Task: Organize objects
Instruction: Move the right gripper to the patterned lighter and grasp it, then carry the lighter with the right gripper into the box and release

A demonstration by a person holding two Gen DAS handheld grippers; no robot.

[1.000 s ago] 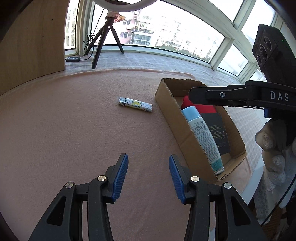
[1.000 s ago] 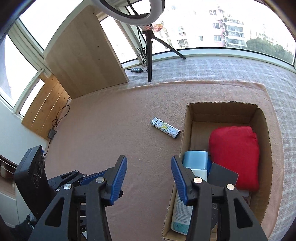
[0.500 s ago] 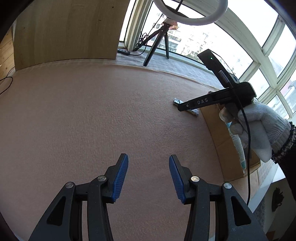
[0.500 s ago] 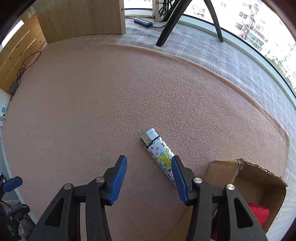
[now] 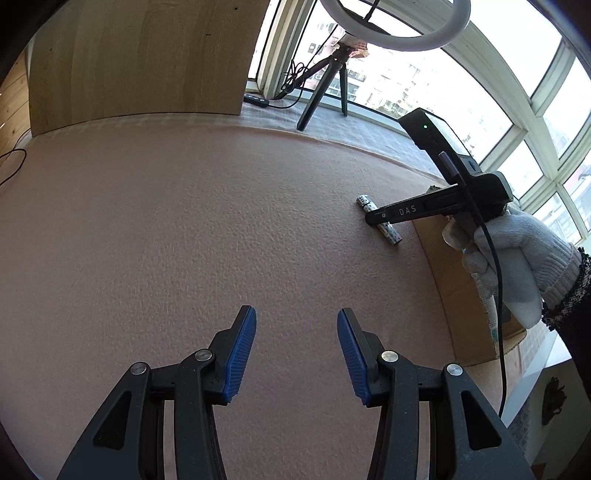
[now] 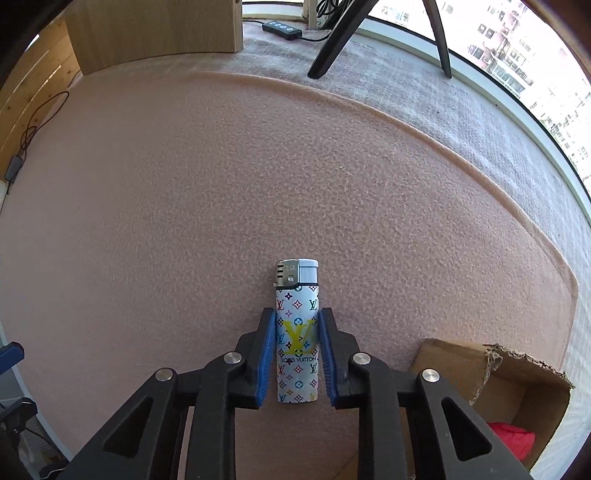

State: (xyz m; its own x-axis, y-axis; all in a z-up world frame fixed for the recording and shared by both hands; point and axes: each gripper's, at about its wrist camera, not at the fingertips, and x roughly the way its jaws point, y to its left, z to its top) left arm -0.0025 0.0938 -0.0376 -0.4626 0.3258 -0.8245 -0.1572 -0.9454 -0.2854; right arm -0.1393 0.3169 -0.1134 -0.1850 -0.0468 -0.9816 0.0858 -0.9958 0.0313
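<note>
A white lighter (image 6: 297, 332) with a colourful monogram print lies flat on the pinkish-brown mat (image 6: 258, 184), metal head pointing away. My right gripper (image 6: 297, 314) is shut on its body, with a blue pad pressed against each long side. In the left wrist view the lighter (image 5: 389, 234) shows small at the right, with the right gripper (image 5: 373, 218) down over it, held by a white-gloved hand (image 5: 509, 251). My left gripper (image 5: 295, 317) hangs open above bare mat, well left of the lighter, with nothing between its fingers.
An open cardboard box (image 6: 461, 354) stands just right of the lighter, with something red (image 6: 513, 434) inside. A ring-light tripod (image 5: 325, 88) and a power strip (image 6: 282, 27) stand beyond the mat by the windows. A wooden panel (image 5: 136, 59) rises at the far left.
My right gripper has come down from over the box, lined up with the lighter and shut on it. The left gripper has swung left, away from the box, and stays open.
</note>
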